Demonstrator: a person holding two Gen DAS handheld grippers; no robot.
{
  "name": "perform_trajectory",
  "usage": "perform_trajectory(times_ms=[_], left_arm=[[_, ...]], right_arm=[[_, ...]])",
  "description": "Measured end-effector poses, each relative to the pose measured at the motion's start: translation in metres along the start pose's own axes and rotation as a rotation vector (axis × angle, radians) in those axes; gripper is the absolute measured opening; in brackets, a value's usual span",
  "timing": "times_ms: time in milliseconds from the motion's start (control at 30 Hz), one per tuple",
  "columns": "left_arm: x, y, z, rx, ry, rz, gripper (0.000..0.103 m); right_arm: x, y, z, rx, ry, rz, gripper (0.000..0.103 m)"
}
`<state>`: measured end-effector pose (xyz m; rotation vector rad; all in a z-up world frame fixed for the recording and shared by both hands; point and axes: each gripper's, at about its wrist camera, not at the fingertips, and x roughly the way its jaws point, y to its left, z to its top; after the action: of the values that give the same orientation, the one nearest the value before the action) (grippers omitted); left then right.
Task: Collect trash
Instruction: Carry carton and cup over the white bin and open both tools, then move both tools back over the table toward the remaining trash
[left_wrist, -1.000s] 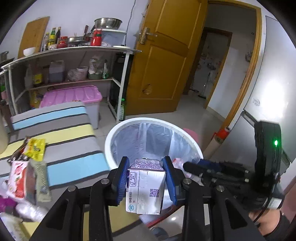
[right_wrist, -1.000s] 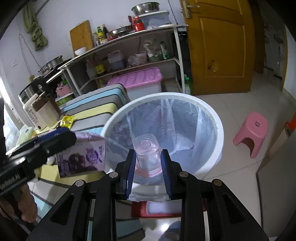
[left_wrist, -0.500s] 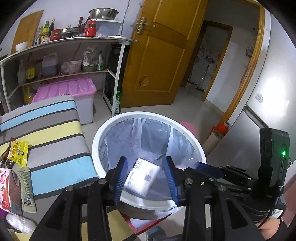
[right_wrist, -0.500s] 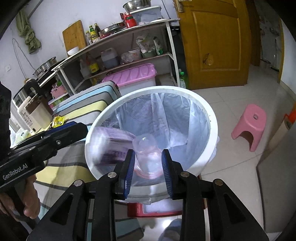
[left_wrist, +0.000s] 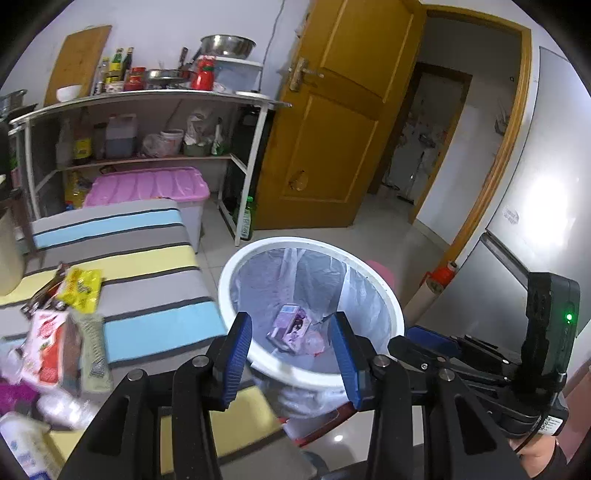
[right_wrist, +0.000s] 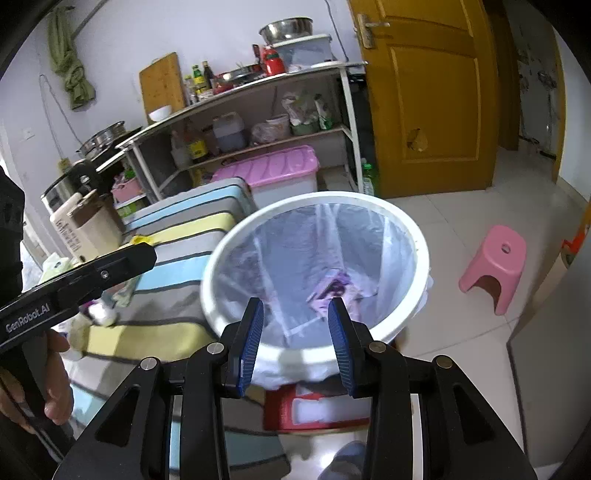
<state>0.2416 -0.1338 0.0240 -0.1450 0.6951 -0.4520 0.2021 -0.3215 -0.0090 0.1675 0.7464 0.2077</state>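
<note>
A white bin (left_wrist: 310, 242) lined with a clear bag stands on the floor beside a striped table (left_wrist: 147, 291). At its bottom lie a purple carton (left_wrist: 295, 326) and a clear plastic cup (left_wrist: 314, 341); the carton (right_wrist: 334, 288) also shows in the right wrist view. My left gripper (left_wrist: 291, 321) hangs open over the bin's near rim with nothing between its blue pads. Beside it, over the bin (right_wrist: 332, 195), my right gripper (right_wrist: 295, 308) has its jaws opening and holds nothing.
Several wrappers lie on the table's left end, among them a yellow packet (left_wrist: 79, 290) and a red-white packet (left_wrist: 46, 347). Behind stand a pink-lidded box (left_wrist: 147, 184), a metal shelf (left_wrist: 147, 96) and a wooden door (left_wrist: 332, 129). A pink stool (right_wrist: 495, 258) stands right of the bin.
The left gripper let go of the purple carton and the right gripper let go of the clear cup. Both dropped into the bin, and both pairs of jaws now stand wider.
</note>
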Motion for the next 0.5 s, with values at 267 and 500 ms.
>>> perform_trajectory(times_ms=[267, 500], left_arm=[[-0.048, 0.013, -0.034, -0.008, -0.037, 0.075, 0.044], [-0.077, 0.027, -0.059, -0.017, -0.052, 0.147, 0.044]], right_arm=[[-0.026, 0.034, -0.023, -0.05, -0.027, 0.039, 0.038], [-0.034, 0.063, -0.04, -0.093, -0.02, 0.087, 0.038]])
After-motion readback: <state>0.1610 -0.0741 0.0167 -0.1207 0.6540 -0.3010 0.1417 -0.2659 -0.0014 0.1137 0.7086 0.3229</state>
